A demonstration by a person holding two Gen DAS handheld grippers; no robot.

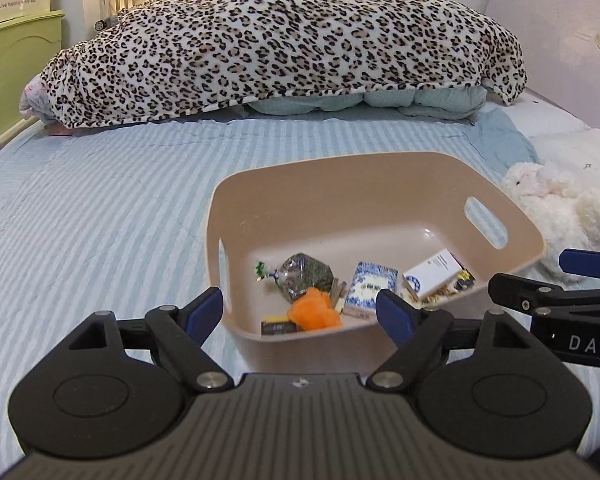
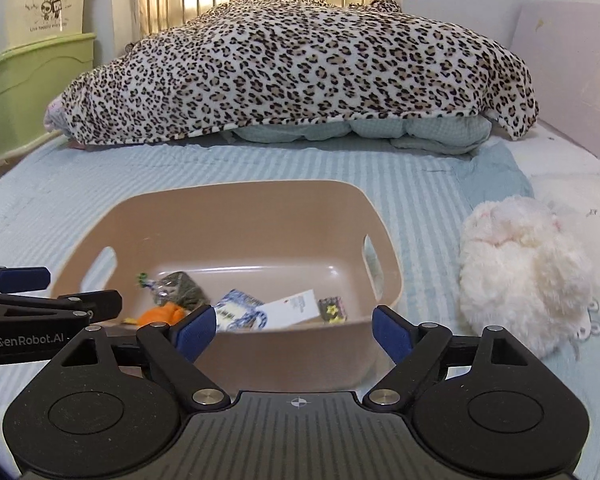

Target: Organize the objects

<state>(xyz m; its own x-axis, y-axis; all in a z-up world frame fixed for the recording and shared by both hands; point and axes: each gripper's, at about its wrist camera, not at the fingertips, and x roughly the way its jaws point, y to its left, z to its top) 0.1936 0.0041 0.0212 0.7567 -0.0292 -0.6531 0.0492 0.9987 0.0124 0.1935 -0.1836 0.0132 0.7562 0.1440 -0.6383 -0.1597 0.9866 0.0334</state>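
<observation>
leopard blanket (image 1: pixel 284 40), striped bedsheet (image 1: pixel 100 208), green drawers (image 2: pixel 28 92)

Black hand-held gripper (image 1: pixel 300 312), blue fingertips (image 1: pixel 206 312), silver screws.

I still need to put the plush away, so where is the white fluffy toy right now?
The white plush toy lies on the striped bedspread just right of the tan basket, outside it, in the right wrist view.

The basket (image 1: pixel 380 196) is smooth matt plastic, the bedsheet (image 1: pixel 100 216) ribbed striped cloth, the leopard blanket (image 1: pixel 284 40) soft fleece, the white toy (image 2: pixel 524 276) fluffy plush.
</observation>
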